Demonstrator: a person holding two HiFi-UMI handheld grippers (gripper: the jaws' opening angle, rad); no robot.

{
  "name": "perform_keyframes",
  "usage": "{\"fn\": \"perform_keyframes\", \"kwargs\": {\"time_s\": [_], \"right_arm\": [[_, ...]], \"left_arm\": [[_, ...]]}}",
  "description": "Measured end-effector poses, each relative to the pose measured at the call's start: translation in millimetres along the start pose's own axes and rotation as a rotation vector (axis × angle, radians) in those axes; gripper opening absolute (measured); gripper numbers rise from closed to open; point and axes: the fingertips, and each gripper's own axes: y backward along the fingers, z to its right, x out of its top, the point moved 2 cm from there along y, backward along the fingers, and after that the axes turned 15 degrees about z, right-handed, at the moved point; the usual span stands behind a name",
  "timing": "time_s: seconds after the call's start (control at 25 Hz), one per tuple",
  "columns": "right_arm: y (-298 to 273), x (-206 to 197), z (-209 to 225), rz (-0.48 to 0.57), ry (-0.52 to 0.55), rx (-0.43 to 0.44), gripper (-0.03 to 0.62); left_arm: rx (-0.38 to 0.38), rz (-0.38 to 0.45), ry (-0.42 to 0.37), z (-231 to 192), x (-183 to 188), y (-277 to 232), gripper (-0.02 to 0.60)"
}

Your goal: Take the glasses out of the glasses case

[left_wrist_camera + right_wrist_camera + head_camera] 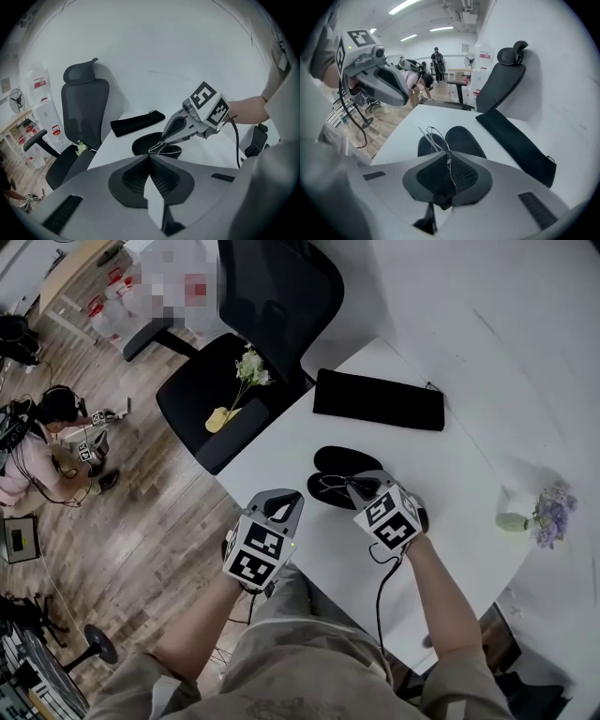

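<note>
Thin wire glasses (432, 137) are pinched in the right gripper (448, 153), at the open black case (459, 140) mid-frame. The left gripper (150, 156) is closed and empty.

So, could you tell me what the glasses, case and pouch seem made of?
The thin wire-framed glasses: probably metal, rims hair-thin and pale. The open black oval case: smooth matte shell, perhaps plastic or leatherette. The flat black pouch: likely fabric, dull with a small loop.

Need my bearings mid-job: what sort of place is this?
Probably an open office or lab: a white table, a black office chair beside it, and another person busy across the wood floor.
</note>
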Motion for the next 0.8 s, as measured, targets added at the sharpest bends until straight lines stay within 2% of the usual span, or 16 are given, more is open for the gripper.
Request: {"fn": "perform_keyframes", "kwargs": {"time_s": [0.2, 0.44, 0.6, 0.8], "right_arm": [[48.1, 34.8, 7.7, 0.13, -0.049, -0.092, 0.049], [129.3, 93.2, 21.8, 0.314, -0.037, -0.256, 0.048], [191.1, 133.7, 21.4, 0.469, -0.031, -0.355, 0.048], [274.6, 165.4, 15.0, 0.684, -0.091, -0.485, 0.048]], "left_arm": [[0.012, 0.063, -0.028, 7.1, 33.0, 13.5, 0.017], [0.034, 0.177, -0.125, 17.6, 93.4, 34.9, 0.017], [0.051, 0.264, -0.174, 26.8, 135.4, 53.5, 0.016], [0.073, 0.372, -0.243, 44.3, 182.8, 81.2, 0.017]]}}
